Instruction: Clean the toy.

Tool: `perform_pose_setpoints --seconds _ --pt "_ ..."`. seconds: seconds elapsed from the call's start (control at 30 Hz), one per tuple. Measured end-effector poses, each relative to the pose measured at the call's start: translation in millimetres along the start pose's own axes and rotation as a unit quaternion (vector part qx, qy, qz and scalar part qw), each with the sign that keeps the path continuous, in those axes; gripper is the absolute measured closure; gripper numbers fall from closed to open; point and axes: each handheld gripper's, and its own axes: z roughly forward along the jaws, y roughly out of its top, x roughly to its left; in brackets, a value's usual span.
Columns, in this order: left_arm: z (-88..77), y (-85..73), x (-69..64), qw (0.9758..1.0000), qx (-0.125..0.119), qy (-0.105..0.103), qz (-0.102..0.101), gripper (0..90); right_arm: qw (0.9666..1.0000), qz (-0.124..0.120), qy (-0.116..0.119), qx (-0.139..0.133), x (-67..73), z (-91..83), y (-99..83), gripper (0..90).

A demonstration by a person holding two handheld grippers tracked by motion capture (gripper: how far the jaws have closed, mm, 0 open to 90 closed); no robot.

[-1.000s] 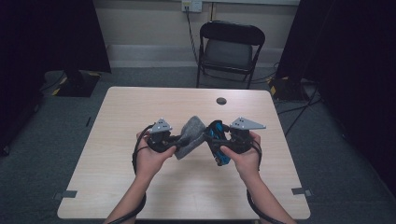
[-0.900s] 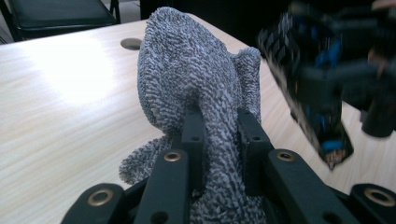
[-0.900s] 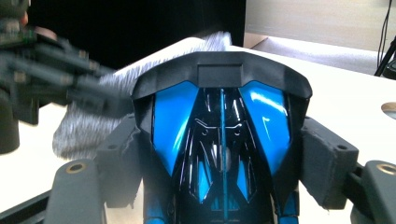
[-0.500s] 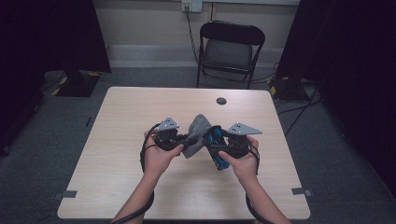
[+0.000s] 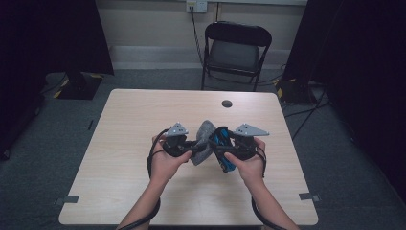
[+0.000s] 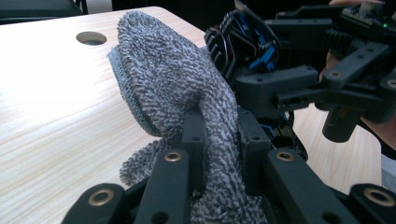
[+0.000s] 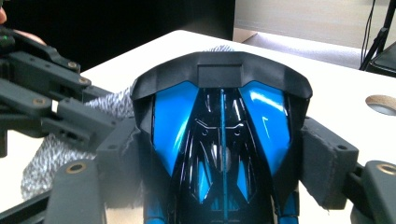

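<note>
My left gripper (image 6: 219, 154) pinches the fuzzy grey microfibre cloth (image 6: 177, 88); my right gripper (image 7: 224, 154) clamps the glossy blue-and-black toy car (image 7: 222, 135), cloth touching car.

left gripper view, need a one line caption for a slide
Left gripper clamps a grey microfibre cloth against the blue-and-black toy car held by the right gripper, above the wooden table.

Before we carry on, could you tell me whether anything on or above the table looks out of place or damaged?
Nothing stands out. The left tool is clamped on the grey cloth, the right tool grips the blue-and-black toy car, and the cloth rests against the car above the table.
</note>
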Motion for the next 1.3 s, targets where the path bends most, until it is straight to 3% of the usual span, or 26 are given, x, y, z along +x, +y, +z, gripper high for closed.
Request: perform_pose_setpoints --seconds 0.3,0.77,1.3 --pt "0.8 -2.2 -3.3 1.0000 0.005 0.004 0.004 76.9 1.0000 -0.004 -0.006 0.001 2.8 3.3 7.5 25.5" --pt "13.8 -13.3 -14.2 0.9991 0.036 -0.015 0.019 76.9 0.9999 -0.005 -0.009 -0.001 4.7 9.3 22.8 25.5" --pt "25.2 -22.9 -22.5 0.9979 0.049 -0.032 0.029 76.9 0.9999 0.009 -0.005 -0.010 2.2 12.1 33.5 25.5"
